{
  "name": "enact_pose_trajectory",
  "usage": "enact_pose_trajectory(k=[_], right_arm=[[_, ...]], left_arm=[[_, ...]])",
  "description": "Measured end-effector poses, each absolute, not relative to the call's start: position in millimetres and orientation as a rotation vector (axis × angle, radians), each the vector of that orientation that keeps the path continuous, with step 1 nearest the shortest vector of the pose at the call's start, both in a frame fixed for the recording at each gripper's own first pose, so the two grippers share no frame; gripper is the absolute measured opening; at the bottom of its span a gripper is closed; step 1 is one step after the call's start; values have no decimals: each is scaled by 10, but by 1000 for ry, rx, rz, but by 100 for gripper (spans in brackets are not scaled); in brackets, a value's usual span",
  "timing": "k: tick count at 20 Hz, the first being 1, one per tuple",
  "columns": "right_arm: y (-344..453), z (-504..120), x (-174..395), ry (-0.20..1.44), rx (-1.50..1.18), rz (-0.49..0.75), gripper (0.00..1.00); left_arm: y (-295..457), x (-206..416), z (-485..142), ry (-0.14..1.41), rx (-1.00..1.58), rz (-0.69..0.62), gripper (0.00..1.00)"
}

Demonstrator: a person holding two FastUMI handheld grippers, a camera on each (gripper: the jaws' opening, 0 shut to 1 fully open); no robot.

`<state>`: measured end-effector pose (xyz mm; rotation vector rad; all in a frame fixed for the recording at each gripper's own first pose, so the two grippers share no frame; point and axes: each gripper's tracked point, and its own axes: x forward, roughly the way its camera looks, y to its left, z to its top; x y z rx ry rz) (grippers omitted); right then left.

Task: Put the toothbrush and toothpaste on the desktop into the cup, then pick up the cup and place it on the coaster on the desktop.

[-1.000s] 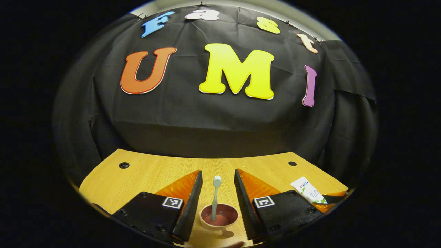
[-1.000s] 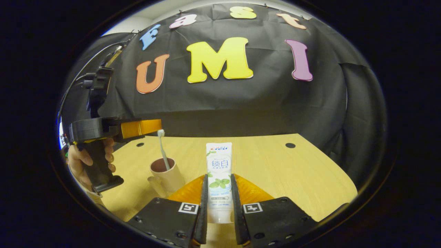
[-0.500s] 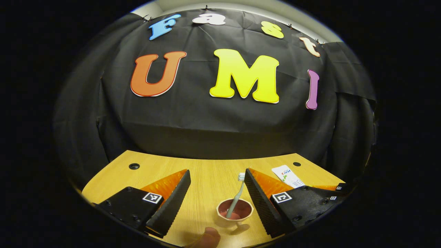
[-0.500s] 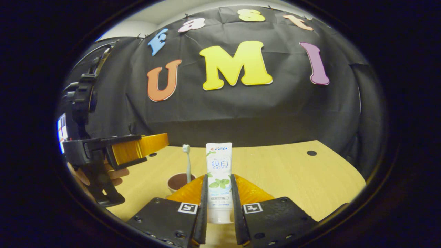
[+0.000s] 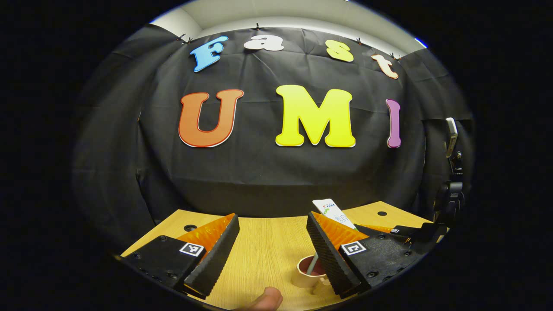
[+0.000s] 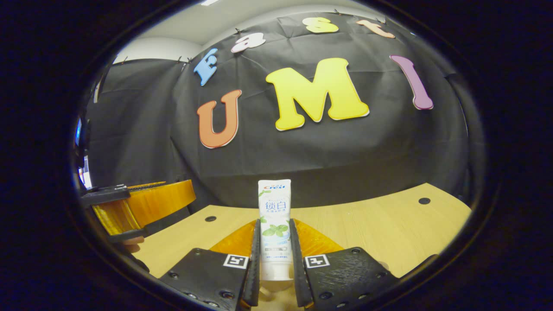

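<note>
In the left gripper view my left gripper (image 5: 272, 220) stands open above the wooden desktop (image 5: 263, 246) with nothing between its fingers. The beige cup (image 5: 304, 276) sits low and right, partly behind the right finger, with the toothbrush (image 5: 312, 264) standing in it. Beyond that finger the white toothpaste tube (image 5: 332, 211) pokes up from my right gripper (image 5: 367, 227). In the right gripper view my right gripper (image 6: 274, 222) is shut on the upright toothpaste tube (image 6: 274, 207). The left gripper (image 6: 185, 201) is at the left edge, open.
The desktop (image 6: 380, 224) has small round holes (image 6: 424, 201) near its back corners. The black cloth wall rises right behind the table's far edge. A thumb (image 5: 264, 299) shows at the bottom of the left gripper view.
My left gripper opened wider and drew back left, so the cup with the toothbrush slid right, behind its finger. The right gripper, still holding the toothpaste, swung so the cup left its view.
</note>
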<state>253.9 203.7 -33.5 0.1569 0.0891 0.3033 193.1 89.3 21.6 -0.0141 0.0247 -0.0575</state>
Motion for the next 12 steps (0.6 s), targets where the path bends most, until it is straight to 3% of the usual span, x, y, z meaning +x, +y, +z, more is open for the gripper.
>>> enact_pose_trajectory(k=[12], right_arm=[[2178,-581,2704,145,168,291,37]], left_arm=[[1022,2021,45,76,-51,-33,99]])
